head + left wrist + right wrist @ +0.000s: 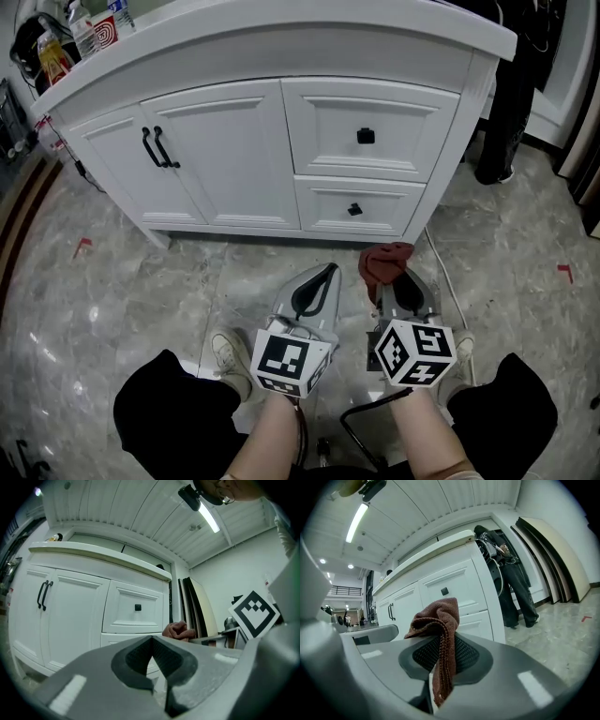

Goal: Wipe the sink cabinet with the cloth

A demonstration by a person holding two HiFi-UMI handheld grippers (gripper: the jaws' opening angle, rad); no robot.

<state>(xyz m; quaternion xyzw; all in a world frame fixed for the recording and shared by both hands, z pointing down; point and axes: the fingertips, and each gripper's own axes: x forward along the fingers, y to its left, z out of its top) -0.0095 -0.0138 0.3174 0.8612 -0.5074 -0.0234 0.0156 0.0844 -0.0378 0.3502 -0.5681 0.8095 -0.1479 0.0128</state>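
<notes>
While the right gripper (443, 641) has its jaws pressed together on the brown cloth (438, 613), the left gripper (152, 641) has its jaw tips meeting with nothing between them. The cloth is pinched near its middle: a bunched fold rises above the jaw tips and a narrow tail hangs down between the pads. Both grippers are held side by side, low over the grey marbled floor (131, 272), pointing toward the white sink cabinet (234, 159). The cloth is in front of the cabinet's lower drawer (356, 208) and not touching it. An upper drawer (366, 131) sits above that one, each with a black knob, and two doors with black handles (157, 147) lie to their left. Bottles (94, 33) stand on the countertop's far left.
</notes>
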